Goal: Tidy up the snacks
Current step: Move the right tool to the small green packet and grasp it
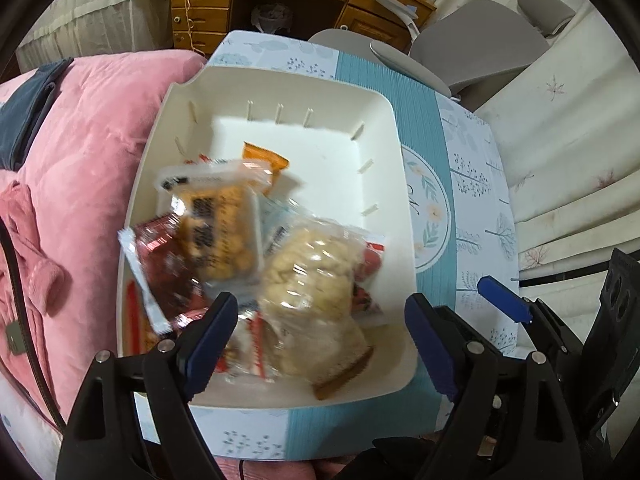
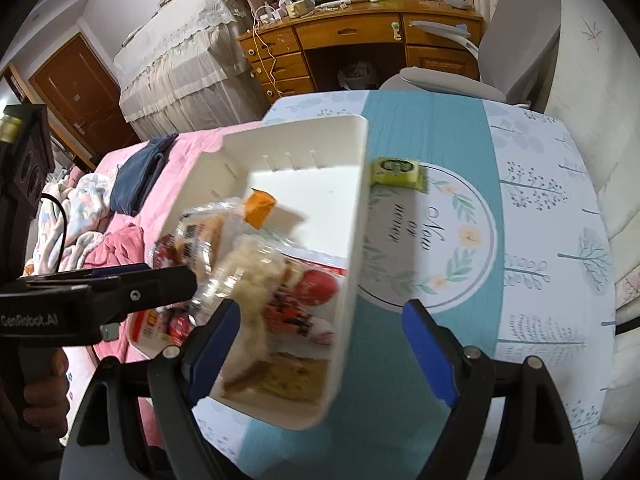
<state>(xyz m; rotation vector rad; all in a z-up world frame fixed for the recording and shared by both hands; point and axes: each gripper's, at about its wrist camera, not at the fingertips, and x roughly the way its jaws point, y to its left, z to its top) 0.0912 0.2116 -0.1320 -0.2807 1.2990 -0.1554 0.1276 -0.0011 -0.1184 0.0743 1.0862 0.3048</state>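
Careful, both your left tool (image 1: pixel 316 344) and right tool (image 2: pixel 316 344) are released, holding nothing, so reaching for the green packet (image 2: pixel 396 168) may knock the crowded white bin (image 2: pixel 352 216) off the bench (image 2: pixel 440 128)

Cream plastic bin (image 2: pixel 352 184) sits on the blue-and-white patterned tablecloth (image 2: pixel 532 240), w/ clear-wrapped snack packets (image 1: pixel 308 276) piled in its near half. Small yellow-green packet (image 2: pixel 396 169) lies on cloth just right of bin. Pink quilted bedding (image 1: pixel 84 152) left of table.
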